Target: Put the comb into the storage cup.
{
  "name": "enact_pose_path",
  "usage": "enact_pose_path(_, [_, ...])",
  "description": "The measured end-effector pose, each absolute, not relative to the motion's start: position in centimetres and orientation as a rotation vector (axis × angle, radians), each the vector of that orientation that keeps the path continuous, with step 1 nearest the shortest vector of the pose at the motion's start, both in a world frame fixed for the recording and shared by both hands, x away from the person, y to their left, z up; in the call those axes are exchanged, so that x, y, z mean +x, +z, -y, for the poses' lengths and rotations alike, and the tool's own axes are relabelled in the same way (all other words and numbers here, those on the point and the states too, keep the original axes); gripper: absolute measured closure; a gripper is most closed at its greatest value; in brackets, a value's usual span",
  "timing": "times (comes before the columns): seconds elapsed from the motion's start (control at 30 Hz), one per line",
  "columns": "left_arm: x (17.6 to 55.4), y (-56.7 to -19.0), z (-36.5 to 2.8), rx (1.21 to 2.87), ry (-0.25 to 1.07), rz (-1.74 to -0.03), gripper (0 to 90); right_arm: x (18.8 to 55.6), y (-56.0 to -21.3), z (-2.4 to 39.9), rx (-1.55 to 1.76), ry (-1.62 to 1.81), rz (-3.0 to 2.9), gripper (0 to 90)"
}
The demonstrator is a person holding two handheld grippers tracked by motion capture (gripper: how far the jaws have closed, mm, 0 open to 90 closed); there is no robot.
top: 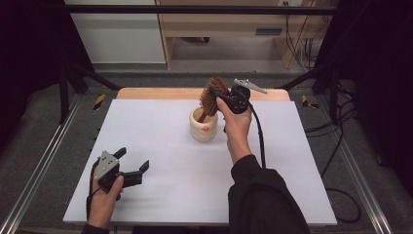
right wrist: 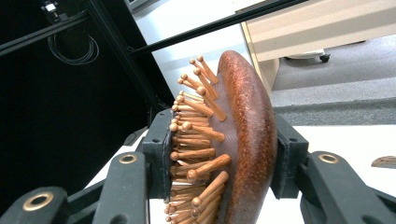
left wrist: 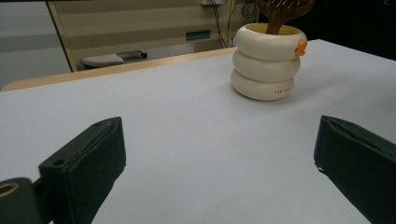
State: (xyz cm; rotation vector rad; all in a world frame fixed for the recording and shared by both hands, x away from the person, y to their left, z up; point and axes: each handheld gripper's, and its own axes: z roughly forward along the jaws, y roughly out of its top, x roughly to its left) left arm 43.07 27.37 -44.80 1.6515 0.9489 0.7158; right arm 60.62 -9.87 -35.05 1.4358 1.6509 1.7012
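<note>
A: Near edge first: the left gripper (top: 132, 166) sits low over the white table (top: 160, 185), jaws spread wide with nothing between them.

B: And farther back?

A: The right gripper (top: 220, 93) clamps the brush (right wrist: 243, 135) by its head: reddish-brown wood, oval back, rows of ball-tipped wooden pins. Its handle dips into the cream ringed cup (top: 203, 125).

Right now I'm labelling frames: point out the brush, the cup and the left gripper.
brush (right wrist: 245, 135), right gripper view, its wooden back
cup (left wrist: 266, 67), left gripper view, its middle ring
left gripper (top: 132, 164), high view, between its fingertips
</note>
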Motion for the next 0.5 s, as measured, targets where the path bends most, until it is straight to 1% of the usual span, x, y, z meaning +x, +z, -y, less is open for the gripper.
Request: enact_pose_path(0.5, [43.08, -44.81, -27.37, 1.653, 0.715, -0.949, 2.3, 60.72, -35.66, 10.11, 1.46, 1.706, -1.646, 51.3])
